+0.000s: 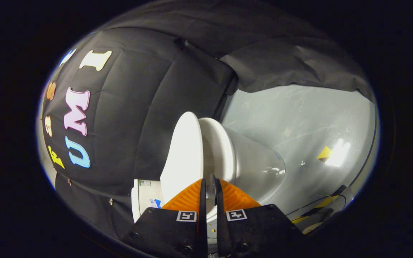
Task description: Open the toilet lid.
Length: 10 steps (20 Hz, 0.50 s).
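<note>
While tongs (pixel 209 191) pinch its edge, toilet lid (pixel 184 154) (raised) extends ahead.

White toilet lid (pixel 184 154) and white seat (pixel 221 147) beside it — the bowl (pixel 260 168) pale too; beyond the bowl, glossy grey floor (pixel 299 107) with a yellow marker (pixel 324 153).

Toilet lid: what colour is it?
Plain white, clearest in the gripper view, where the toilet lid stands raised just ahead of the gripper.
</note>
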### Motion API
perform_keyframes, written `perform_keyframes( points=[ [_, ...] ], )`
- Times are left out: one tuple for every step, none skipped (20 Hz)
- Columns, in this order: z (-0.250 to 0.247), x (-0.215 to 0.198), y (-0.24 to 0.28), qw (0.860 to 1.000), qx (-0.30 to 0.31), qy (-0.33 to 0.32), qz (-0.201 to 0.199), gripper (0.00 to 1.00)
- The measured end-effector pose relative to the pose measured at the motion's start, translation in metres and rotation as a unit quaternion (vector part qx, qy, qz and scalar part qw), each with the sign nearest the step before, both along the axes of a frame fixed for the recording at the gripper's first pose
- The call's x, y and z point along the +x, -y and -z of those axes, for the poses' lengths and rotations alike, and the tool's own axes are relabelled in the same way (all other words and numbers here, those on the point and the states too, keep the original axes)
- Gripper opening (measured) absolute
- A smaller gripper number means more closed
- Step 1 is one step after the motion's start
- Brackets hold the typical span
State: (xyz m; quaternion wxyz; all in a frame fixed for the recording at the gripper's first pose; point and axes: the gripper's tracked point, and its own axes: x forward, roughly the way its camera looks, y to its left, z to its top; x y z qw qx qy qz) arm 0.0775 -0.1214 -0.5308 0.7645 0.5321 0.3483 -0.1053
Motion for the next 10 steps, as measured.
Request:
perform_keyframes(
  points=[
    [-0.011,0.000,-0.003,1.000,-0.015,0.005,-0.004,0.16],
    [-0.023,0.004,-0.005,0.999,-0.031,0.011,-0.008,0.16],
    [-0.038,0.005,-0.010,0.999,-0.048,0.018,-0.014,0.16],
    [-0.053,0.009,-0.013,0.997,-0.066,0.026,-0.020,0.16],
    [-0.069,0.014,-0.021,0.995,-0.085,0.036,-0.028,0.16],
    [-0.084,0.017,-0.028,0.993,-0.105,0.042,-0.037,0.15],
    [-0.099,0.019,-0.035,0.990,-0.124,0.050,-0.047,0.16],
    [-0.113,0.022,-0.041,0.986,-0.143,0.057,-0.058,0.15],
    [-0.127,0.024,-0.049,0.982,-0.163,0.064,-0.067,0.15],
    [-0.139,0.025,-0.056,0.978,-0.181,0.072,-0.077,0.15]
  ],
)
